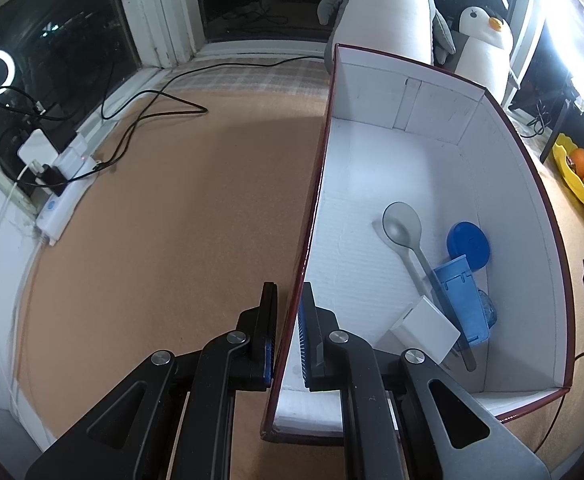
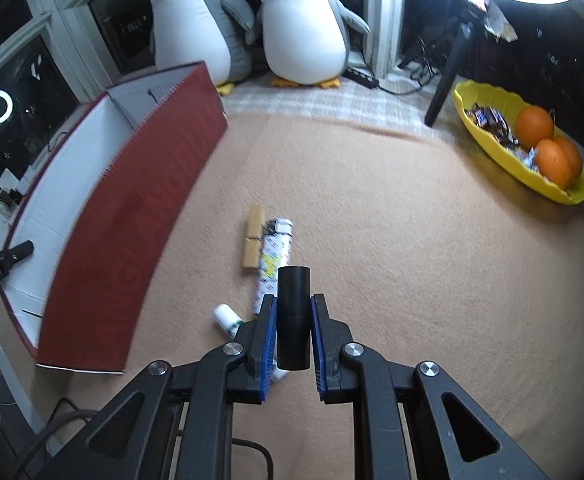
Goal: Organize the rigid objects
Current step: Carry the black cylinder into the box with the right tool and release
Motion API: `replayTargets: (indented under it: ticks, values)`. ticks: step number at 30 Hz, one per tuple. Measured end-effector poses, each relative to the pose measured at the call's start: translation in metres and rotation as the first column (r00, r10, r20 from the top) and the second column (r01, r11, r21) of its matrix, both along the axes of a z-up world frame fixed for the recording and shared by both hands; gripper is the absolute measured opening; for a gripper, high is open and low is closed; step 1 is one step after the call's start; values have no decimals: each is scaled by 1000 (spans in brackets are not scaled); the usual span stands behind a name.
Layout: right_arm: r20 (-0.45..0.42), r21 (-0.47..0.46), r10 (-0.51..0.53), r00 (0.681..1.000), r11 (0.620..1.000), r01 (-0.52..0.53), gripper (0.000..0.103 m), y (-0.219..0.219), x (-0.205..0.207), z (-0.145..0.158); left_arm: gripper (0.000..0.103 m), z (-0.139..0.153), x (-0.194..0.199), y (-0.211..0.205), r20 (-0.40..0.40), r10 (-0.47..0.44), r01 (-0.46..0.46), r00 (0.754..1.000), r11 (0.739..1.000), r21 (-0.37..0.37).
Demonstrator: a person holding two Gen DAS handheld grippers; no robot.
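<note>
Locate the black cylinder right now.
In the right wrist view, the black cylinder sits clamped between the right gripper pads, low centre, above the tan mat, with the patterned tube and small white bottle just beyond and left.

box [image 1: 423, 152] far end free, mat [image 2: 411, 260] seemingly open
</note>
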State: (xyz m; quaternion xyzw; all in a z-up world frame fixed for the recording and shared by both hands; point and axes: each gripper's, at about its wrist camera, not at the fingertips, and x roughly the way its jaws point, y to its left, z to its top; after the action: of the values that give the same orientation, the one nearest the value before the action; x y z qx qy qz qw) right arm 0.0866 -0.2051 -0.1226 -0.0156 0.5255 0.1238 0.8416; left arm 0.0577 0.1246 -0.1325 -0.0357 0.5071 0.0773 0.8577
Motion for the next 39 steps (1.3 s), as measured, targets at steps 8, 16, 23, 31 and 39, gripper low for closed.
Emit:
replayTargets:
  ticks: [8, 16, 23, 31, 39]
  values:
    - [88, 36, 77, 993, 996, -81, 15, 38, -5, 43, 9, 2, -7, 3, 15, 10, -9, 1000, 1000, -21]
    - [149, 53, 177, 973, 981, -187, 15, 87, -11, 71, 9, 3, -14, 5, 24, 21, -20, 1000, 999, -35]
    - [168, 60, 260, 951, 960, -273, 15, 125, -16, 79, 9, 2, -17, 7, 27, 29, -28, 999, 999, -45]
    - [157, 49, 348, 924, 932, -359, 15, 166, -23, 72, 9, 3, -19, 7, 34, 36, -34, 999, 998, -48]
    - [114, 46, 393, 913, 916, -400, 15, 187, -22, 56, 9, 2, -19, 8, 31, 34, -32, 999, 998, -47]
